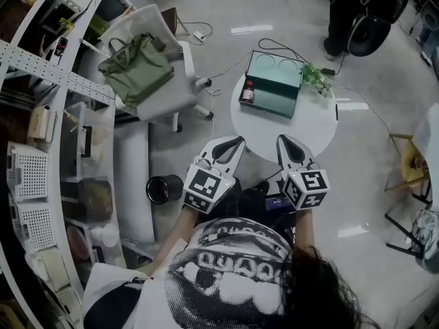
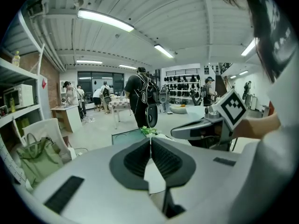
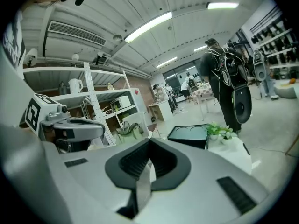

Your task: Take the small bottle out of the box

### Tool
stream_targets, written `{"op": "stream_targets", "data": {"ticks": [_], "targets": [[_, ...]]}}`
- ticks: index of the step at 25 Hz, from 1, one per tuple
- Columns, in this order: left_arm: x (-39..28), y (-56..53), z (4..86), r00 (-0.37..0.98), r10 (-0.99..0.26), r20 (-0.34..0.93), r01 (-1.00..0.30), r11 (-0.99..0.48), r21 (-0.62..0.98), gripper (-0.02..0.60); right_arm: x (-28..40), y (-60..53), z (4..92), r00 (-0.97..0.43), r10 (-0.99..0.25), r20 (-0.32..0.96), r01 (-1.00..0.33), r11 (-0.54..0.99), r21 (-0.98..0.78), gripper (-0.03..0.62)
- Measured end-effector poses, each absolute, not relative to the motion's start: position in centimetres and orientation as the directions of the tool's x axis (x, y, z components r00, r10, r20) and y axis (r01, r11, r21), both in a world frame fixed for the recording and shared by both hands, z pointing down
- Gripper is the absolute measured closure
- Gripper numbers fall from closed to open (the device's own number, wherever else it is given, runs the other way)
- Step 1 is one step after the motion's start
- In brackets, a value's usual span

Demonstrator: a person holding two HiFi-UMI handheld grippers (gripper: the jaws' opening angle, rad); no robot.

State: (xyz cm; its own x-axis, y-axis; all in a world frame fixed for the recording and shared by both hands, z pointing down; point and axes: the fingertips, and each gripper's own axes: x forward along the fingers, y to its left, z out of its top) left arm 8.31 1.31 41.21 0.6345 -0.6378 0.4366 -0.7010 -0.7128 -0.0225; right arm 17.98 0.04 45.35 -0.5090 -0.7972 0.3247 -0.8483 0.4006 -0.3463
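Over the round white table (image 1: 310, 137) at mid-frame and its open teal box (image 1: 278, 88), we hold the left gripper (image 1: 236, 142) and right gripper (image 1: 283, 140) shut and empty, needing one pair of jaws parted before reaching for the small bottle (image 1: 247, 91) at the box's left end.

A round white bench (image 1: 281, 132) is standing on the pale glossy floor (image 1: 384, 67), just above the centre of the head view. An open dark box (image 1: 278, 74) with a teal lining is lying on its upper part. A small green plant (image 1: 317, 79) is sitting just right of the box, and a thin black stick (image 1: 336, 112) is lying near the bench's right rim.
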Motion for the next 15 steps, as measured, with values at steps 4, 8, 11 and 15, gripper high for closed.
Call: {"op": "stream_targets", "data": {"ticks": [4,8,11,15], "targets": [[8.2,1.3,41.9,0.62,-0.634,0.462,-0.706,-0.707,-0.022,0.566,19.4,-0.2,46.1,-0.486,-0.808,0.333,-0.857,0.366,-0.362,0.597],[8.3,0.8,42.1,0.626,-0.627,0.463,-0.7,-0.713,-0.019,0.565,19.9,-0.8,46.3,-0.477,-0.811,0.338,-0.862,0.356,-0.361,0.597],[8.1,-0.3,41.9,0.634,-0.629,0.45,-0.699,-0.715,-0.015,0.566,19.5,-1.8,46.1,-0.477,-0.809,0.343,-0.866,0.366,-0.341,0.597],[7.7,-2.4,42.3,0.639,-0.628,0.444,-0.7,-0.715,-0.003,0.566,18.2,-3.4,46.3,-0.495,-0.791,0.358,-0.861,0.393,-0.322,0.597]]}}
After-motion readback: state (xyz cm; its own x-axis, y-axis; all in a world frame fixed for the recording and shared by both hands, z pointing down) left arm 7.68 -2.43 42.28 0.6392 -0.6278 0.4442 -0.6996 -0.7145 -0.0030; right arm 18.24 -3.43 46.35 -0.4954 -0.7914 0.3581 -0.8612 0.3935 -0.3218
